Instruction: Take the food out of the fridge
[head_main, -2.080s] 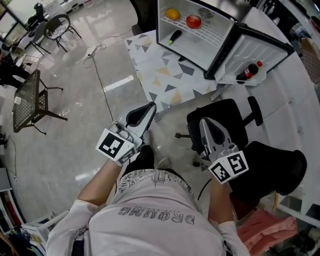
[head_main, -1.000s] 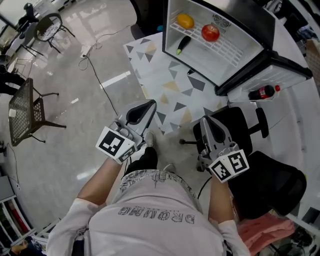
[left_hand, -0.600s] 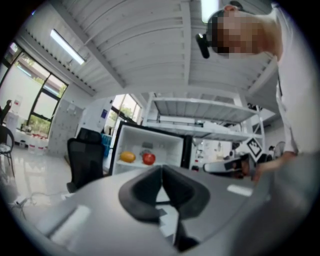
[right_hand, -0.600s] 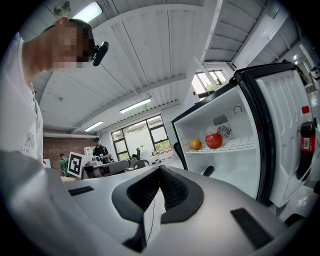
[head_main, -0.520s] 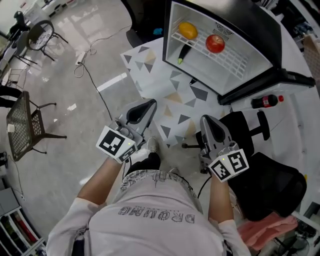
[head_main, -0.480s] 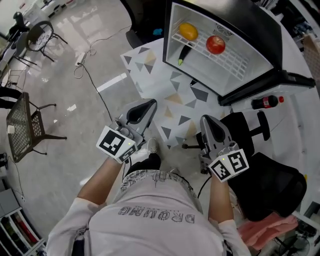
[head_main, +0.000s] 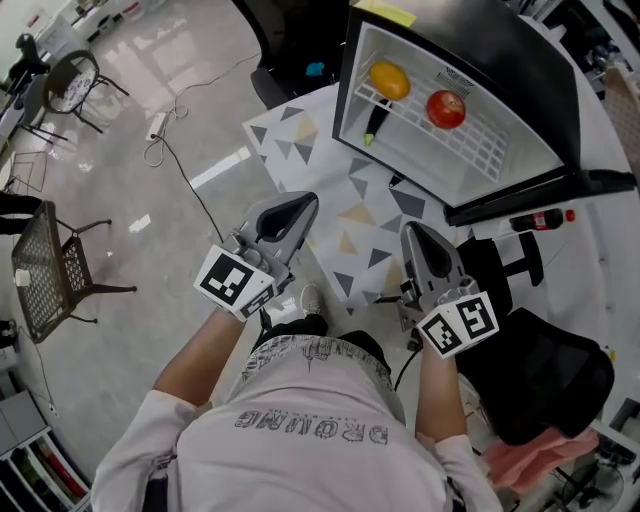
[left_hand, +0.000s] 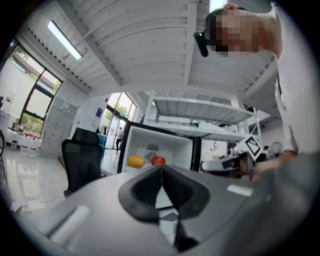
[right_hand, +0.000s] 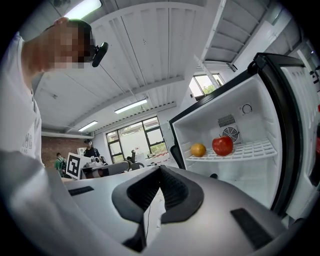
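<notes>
Step in hand: the approach, I'd judge; the black mini fridge with white lining (head_main: 500, 60) stands open on the triangle-patterned table (head_main: 330, 170), and no food is out yet.
Food: a round orange fruit (head_main: 389, 79) and a red apple-like fruit (head_main: 446, 109) sit on the white wire shelf (head_main: 480, 140); a dark, green-tipped vegetable (head_main: 376, 122) lies beside them.
Left gripper (head_main: 300, 208): clenched on nothing, aimed at the fridge, well short of it.
Right gripper (head_main: 418, 238): likewise clenched and empty.
Next move: probably parting one pair of jaws, then reaching in to the shelf.
</notes>
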